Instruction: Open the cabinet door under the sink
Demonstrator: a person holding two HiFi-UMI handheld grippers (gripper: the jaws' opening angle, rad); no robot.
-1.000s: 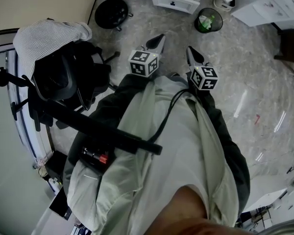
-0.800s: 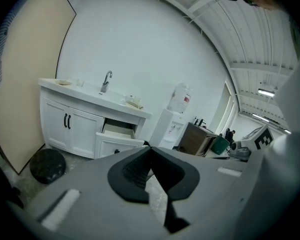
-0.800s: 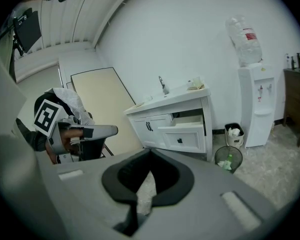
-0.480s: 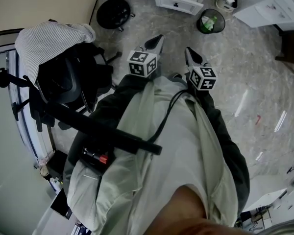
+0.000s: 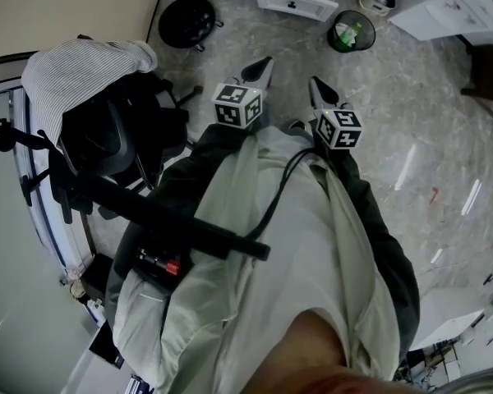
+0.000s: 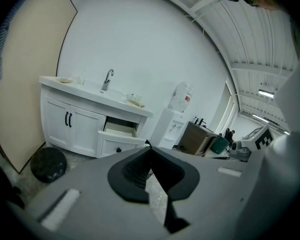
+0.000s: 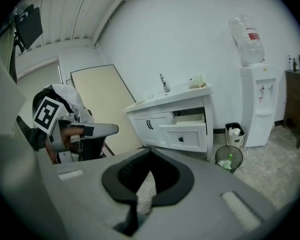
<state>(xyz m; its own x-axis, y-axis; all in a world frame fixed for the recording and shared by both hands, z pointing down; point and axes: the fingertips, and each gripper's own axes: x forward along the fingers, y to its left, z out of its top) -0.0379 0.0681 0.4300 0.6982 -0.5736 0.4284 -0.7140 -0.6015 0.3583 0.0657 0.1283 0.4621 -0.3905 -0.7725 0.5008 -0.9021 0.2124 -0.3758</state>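
Both left gripper (image 5: 263, 66) and right gripper (image 5: 319, 90) are closed on nothing, well apart from the closed cabinet door (image 6: 84, 132) under the sink (image 6: 103, 90)

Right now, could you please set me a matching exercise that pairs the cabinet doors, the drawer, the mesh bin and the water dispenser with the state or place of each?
Things:
1. cabinet doors
2. drawer
3. mesh bin
4. water dispenser

States or places:
A. stands on the floor with rubbish inside
B. pulled out
C. carries a bottle on top
D. closed

Pairs: 1-D, 2-B, 3-A, 4-C.
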